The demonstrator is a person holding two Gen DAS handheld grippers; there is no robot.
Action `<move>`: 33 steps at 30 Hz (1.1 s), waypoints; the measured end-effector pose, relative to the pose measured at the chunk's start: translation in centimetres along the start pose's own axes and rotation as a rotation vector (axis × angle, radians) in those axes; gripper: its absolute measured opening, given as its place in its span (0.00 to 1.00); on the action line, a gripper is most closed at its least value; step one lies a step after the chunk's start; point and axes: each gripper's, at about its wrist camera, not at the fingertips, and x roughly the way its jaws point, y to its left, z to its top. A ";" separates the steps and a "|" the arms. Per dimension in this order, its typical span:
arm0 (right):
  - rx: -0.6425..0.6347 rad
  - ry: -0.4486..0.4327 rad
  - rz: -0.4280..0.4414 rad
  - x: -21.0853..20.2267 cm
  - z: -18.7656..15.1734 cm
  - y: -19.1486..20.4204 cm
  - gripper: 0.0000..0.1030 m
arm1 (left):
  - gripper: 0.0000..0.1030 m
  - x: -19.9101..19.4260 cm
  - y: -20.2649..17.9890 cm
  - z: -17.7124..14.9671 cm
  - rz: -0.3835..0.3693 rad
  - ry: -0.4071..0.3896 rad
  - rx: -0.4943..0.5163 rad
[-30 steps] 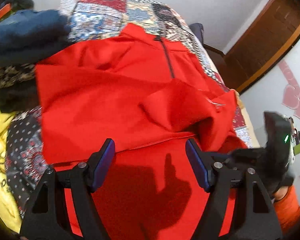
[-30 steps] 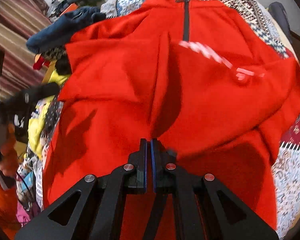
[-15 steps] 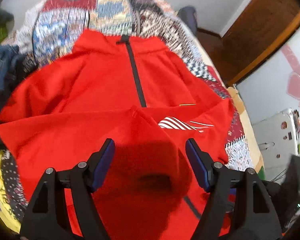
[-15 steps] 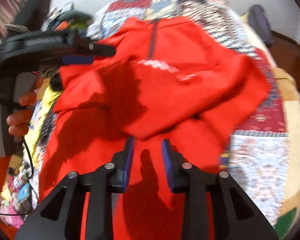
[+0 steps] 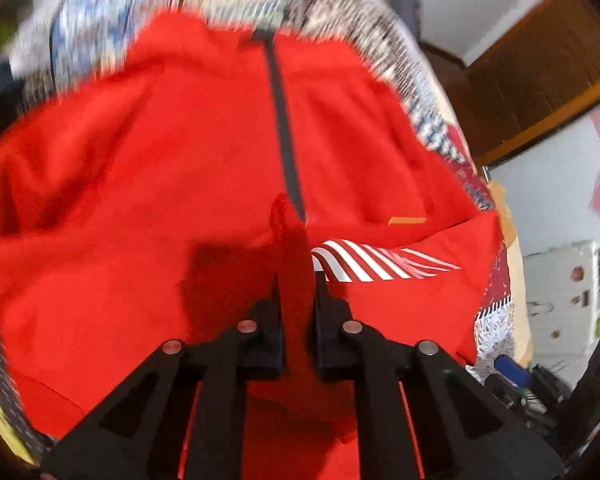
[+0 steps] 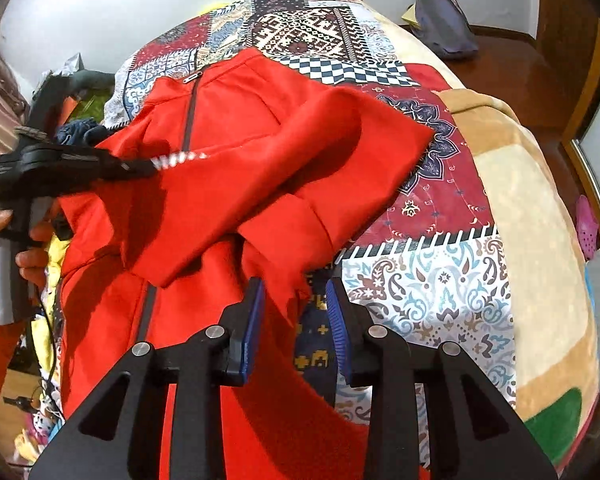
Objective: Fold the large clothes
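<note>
While the patchwork bedspread point(image 6: 440, 280) lay under the red zip jacket point(image 6: 228, 184), whose sleeve was folded across its front, the left gripper point(image 5: 297, 280) pinched a ridge of that red cloth, and the right gripper point(image 6: 296, 300) hung released above the jacket's edge.

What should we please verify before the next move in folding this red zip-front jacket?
1. Left tool shut on a fold of the red zip-front jacket: ok.
2. Right tool open, holding nothing: ok.
3. Sleeve with white stripes laid across the jacket's front: ok.
4. Jacket lying flat: not ok, the near edge is bunched.
5. Jacket fully on the patchwork bedspread: cannot tell.
</note>
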 end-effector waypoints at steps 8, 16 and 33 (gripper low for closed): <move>-0.036 -0.020 0.014 0.1 2.1 1.2 0.28 | 0.08 -12.4 -1.5 0.4 0.037 -0.393 0.167; -0.101 0.054 -0.005 4.2 3.8 3.5 0.35 | 0.08 -15.3 2.8 -1.8 0.119 -0.456 0.164; -0.124 0.089 -0.034 7.2 3.4 4.0 0.41 | 0.08 -11.8 17.8 -10.3 0.150 -0.304 -0.174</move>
